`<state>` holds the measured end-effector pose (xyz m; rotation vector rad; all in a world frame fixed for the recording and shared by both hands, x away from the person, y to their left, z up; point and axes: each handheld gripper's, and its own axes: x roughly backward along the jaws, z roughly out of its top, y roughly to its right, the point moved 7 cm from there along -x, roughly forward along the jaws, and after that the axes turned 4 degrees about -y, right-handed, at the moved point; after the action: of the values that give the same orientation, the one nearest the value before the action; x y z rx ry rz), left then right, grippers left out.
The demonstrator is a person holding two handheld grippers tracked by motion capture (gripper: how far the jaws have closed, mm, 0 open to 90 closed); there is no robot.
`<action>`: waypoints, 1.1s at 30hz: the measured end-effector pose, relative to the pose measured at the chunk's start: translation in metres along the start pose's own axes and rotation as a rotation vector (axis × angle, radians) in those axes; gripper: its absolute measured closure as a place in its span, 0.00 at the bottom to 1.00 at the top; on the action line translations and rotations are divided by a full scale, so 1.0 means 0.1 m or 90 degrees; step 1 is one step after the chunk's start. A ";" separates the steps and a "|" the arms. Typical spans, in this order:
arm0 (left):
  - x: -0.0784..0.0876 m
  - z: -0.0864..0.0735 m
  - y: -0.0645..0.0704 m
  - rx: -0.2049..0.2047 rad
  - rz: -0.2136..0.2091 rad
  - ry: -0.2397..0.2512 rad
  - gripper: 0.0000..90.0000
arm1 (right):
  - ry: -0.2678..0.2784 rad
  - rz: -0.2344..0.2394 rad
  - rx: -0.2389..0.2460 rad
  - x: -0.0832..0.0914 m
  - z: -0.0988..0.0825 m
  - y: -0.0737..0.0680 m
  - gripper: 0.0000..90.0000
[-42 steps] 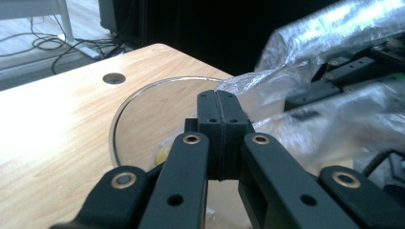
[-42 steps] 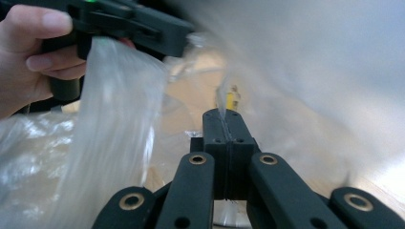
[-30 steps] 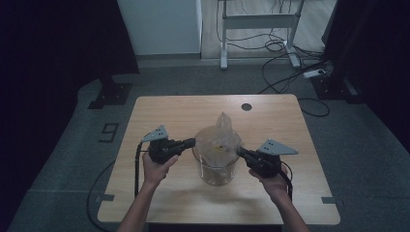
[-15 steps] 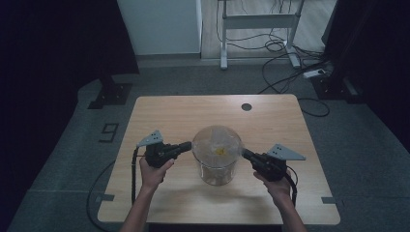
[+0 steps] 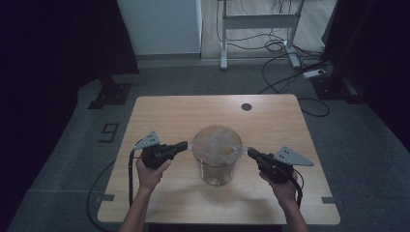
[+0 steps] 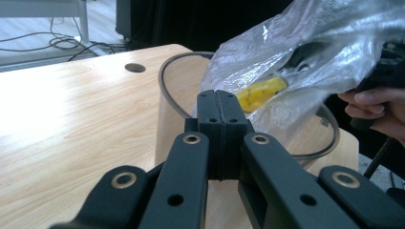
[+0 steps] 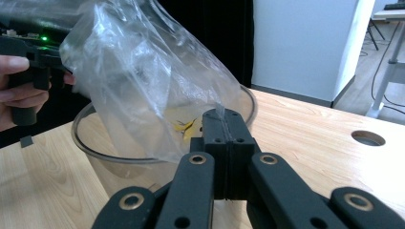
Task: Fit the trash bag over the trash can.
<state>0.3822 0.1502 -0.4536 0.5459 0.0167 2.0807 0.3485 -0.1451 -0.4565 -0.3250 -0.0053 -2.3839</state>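
A clear round container (image 5: 216, 175) stands mid-table. A clear plastic bag (image 5: 215, 142) lies stretched across its mouth, with something yellow (image 5: 226, 151) inside. My left gripper (image 5: 184, 145) is at the bag's left edge and my right gripper (image 5: 250, 152) at its right edge. In the left gripper view the jaws (image 6: 216, 93) are together where the bag (image 6: 325, 47) comes down to them, the yellow piece (image 6: 260, 90) just beyond. In the right gripper view my gripper (image 7: 223, 113) pinches a sliver of the bag (image 7: 143, 86) over the container's rim (image 7: 95, 149).
The wooden table (image 5: 159, 116) has a round hole (image 5: 246, 107) near its far edge. Behind it on the floor stand a desk frame (image 5: 258, 21) and loose cables (image 5: 290, 72). A "9" (image 5: 110, 130) marks the floor at the left.
The bag stood in a peak above the container a second ago. Both grippers have moved apart and lower, and the bag now lies spread flat over the container's mouth.
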 end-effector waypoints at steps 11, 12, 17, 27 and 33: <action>0.08 0.02 0.04 -0.018 -0.023 0.003 0.93 | -0.007 -0.005 -0.004 0.03 0.00 0.05 0.98; 0.08 0.06 0.07 -0.026 -0.026 0.000 0.89 | -0.006 -0.001 0.001 0.01 0.02 0.03 0.98; 0.04 0.25 0.17 -0.061 -0.032 -0.002 0.68 | -0.018 0.011 0.020 -0.05 0.11 -0.05 0.98; -0.27 0.47 0.22 -0.112 -0.004 -0.079 0.57 | -0.031 0.009 0.026 -0.07 0.20 -0.05 0.98; -0.40 0.45 0.19 -0.097 -0.012 -0.088 0.95 | -0.039 0.010 0.035 -0.07 0.21 -0.08 0.93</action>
<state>0.4028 0.0980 -0.4236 0.5917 -0.2142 2.0027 0.3532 -0.1323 -0.4373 -0.3706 -0.0960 -2.3528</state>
